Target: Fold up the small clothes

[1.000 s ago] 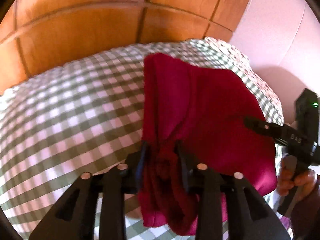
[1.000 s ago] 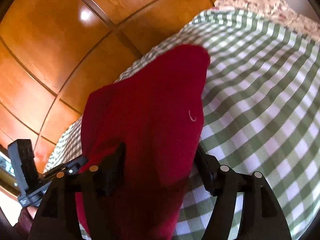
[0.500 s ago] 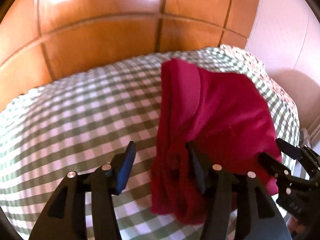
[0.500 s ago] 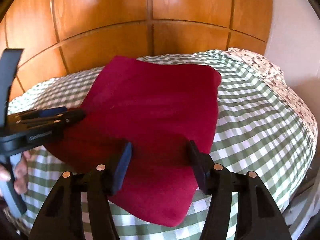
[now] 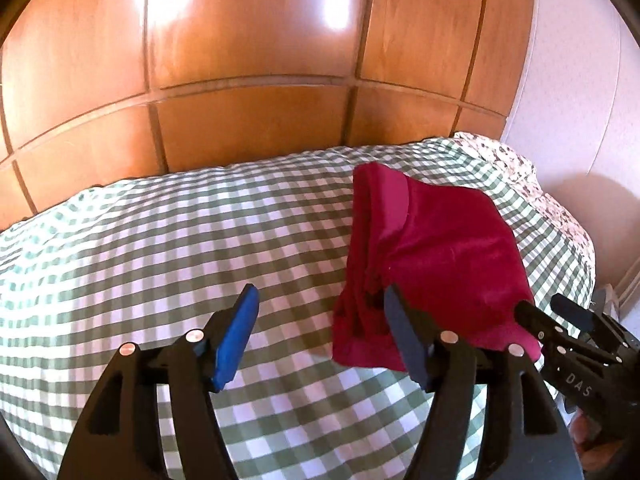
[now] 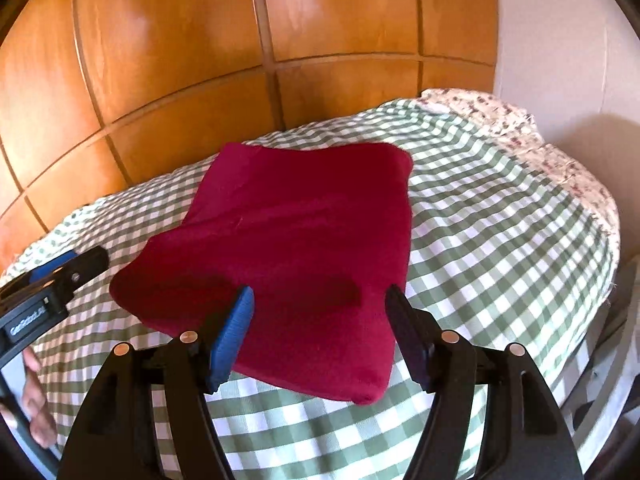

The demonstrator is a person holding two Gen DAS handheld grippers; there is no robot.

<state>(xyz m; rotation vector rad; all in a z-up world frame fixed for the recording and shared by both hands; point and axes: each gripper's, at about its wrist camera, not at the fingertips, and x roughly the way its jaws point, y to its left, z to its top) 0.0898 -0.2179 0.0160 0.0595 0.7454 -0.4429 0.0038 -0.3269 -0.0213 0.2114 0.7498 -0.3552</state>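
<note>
A dark red garment (image 6: 304,248) lies folded into a rough rectangle on the green-and-white checked bed cover (image 6: 500,240). In the left wrist view the red garment (image 5: 440,256) sits right of centre, its layered folded edge facing left. My left gripper (image 5: 320,320) hangs above the cover just left of the garment, jaws opening, nothing between them. My right gripper (image 6: 318,322) hovers over the garment's near edge, jaws opening and clear of the cloth. The right gripper (image 5: 560,320) shows at the right edge of the left wrist view; the left gripper (image 6: 72,268) shows at the left of the right wrist view.
A wooden panelled headboard wall (image 5: 260,80) rises behind the bed. A floral pillow (image 6: 500,120) lies at the bed's far right corner by a pale wall (image 5: 580,80). A person's hand (image 6: 36,408) holds the left tool. The checked cover (image 5: 140,260) spreads wide to the left.
The left gripper let go of the garment's bunched edge, opened wide and drew back to the left. The right gripper lifted off the cloth and pulled back; the garment now lies flat and folded.
</note>
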